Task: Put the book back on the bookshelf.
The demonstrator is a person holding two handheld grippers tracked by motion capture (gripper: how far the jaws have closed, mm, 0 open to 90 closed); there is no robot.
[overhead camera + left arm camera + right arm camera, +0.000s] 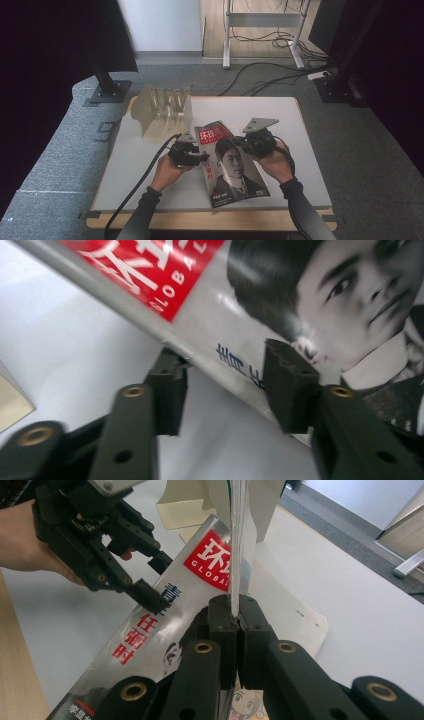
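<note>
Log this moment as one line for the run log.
right tongs: shut on magazine cover edge | left tongs: open, astride magazine spine edge | file rack: upright behind | table: white

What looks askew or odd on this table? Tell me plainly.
The magazine lies crooked on the table, and its right edge is lifted, pinched edge-on in the shut right tongs. The open left tongs straddle its left edge, jaws apart. The cream slotted rack stands upright; nothing looks spilled or damaged.
</note>
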